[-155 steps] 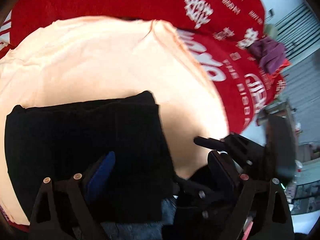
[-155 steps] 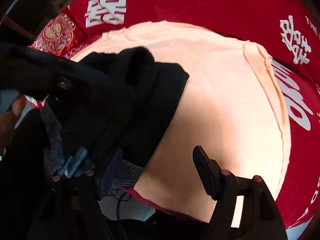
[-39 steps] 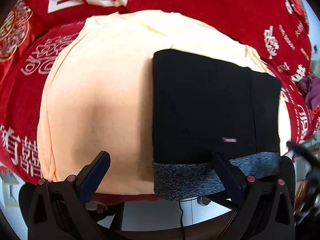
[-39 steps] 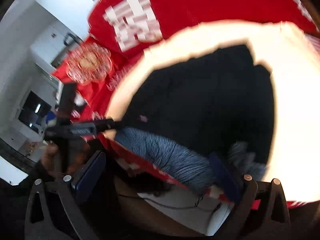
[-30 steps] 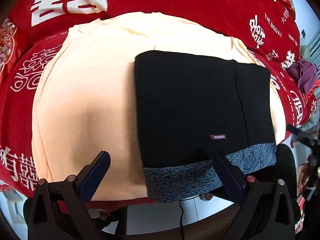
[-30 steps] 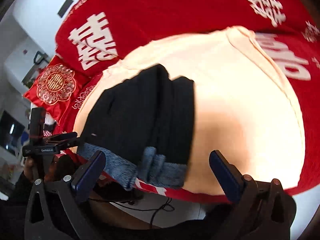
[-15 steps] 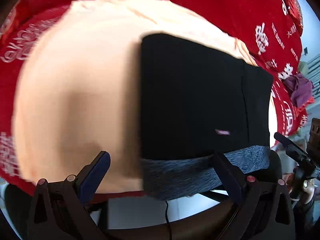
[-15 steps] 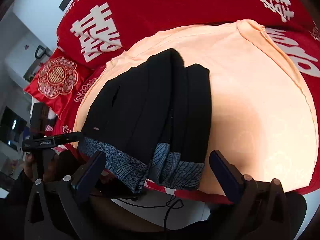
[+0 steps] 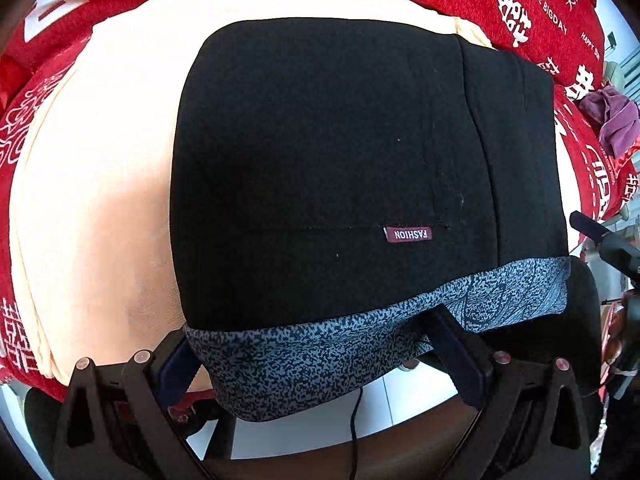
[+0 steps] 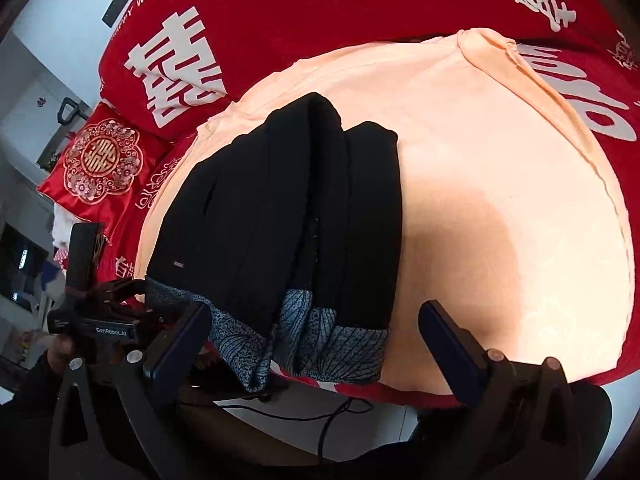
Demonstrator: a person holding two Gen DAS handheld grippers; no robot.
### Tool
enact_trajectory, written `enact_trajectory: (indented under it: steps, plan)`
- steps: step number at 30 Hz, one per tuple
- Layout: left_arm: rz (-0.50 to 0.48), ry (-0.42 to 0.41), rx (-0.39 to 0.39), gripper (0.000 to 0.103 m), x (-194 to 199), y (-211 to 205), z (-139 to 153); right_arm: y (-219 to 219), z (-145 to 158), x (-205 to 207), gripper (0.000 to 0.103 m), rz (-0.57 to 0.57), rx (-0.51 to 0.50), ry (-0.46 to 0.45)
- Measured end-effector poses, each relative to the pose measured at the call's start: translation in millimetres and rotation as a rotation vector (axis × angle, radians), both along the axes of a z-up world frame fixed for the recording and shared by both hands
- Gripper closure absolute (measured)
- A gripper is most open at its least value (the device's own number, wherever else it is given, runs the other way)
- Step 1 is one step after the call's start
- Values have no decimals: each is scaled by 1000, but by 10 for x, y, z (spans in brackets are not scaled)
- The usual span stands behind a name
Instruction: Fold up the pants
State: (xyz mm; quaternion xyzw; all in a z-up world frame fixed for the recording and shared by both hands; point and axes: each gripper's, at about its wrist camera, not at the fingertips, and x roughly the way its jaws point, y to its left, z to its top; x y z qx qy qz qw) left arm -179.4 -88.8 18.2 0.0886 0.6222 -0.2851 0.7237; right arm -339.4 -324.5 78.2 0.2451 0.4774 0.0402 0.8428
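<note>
Your black knit pants, with their grey speckled waistband, lie folded into a thick rectangle on the peach cotton sheet that covers the red printed bedspread. The waistband end hangs past the near edge of the bed, and that is your main risk: nudge or drag the stack toward you and the overhang could pull the whole bundle off.

Your left claw is spread wide, empty, its blue pads straddling the waistband from just below; I cannot tell whether a pad touches the cloth. Your right claw is likewise spread and holds nothing, with one pad near the waistband's drooping corner and the other over bare sheet.

From the right wrist view the layers gape along the side, with a ridge standing up at the far end. Pinch only the top layer and the fold will likely peel open. Lift one side alone and the stack may slide apart. The thick fabric will probably spring back unless pressed flat.
</note>
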Motion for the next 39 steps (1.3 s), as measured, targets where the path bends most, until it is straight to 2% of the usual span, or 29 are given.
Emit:
enact_trajectory:
  steps: [5, 9, 11, 13, 14, 16, 18, 22, 25, 28, 30, 32, 34, 35, 39]
  plan:
    - [24, 59, -93, 1, 85, 135, 53, -19, 36, 28, 0, 3, 0, -11]
    - [35, 26, -121, 1, 156, 256, 184, -55, 52, 39, 0, 1, -10, -10]
    - [32, 4, -120, 1, 233, 264, 226, -70, 52, 48, 0, -4, -9, -10]
    - [52, -16, -75, 1, 294, 187, 215, -73, 43, 69, 0, -7, -10, -4]
    - [68, -4, -77, 1, 351, 165, 167, -68, 44, 90, 0, -10, -22, 5]
    - [93, 49, -128, 1, 412, 149, 101, -32, 95, 153, 0, -5, -44, 0]
    - [96, 93, -152, 1, 439, 66, 30, 50, 197, 246, 0, 27, -41, -44]
    - [79, 57, -78, 0, 405, -143, 14, 235, 295, 531, 0, 129, -8, -133]
    - [95, 50, -74, 0, 393, -185, 50, 268, 175, 838, 0, 162, 47, -127]
    - [113, 12, -76, 0, 309, -178, 114, 195, 88, 1081, 0, 155, -33, -132]
    - [105, -18, -41, 0, 286, -244, 146, 129, 94, 1166, 0, 139, -43, -105]
    - [91, -14, -27, 0, 301, -278, 121, 63, 225, 1078, 0, 108, -57, -95]
    - [97, 21, -60, 0, 343, -221, 65, -37, 329, 834, 0, 83, -50, -136]
    - [89, 39, -78, 0, 369, -201, 44, -105, 313, 700, 0, 62, -40, -127]
    - [70, 65, -69, 0, 441, -226, 22, -325, -57, 338, 0, 9, 58, -7]
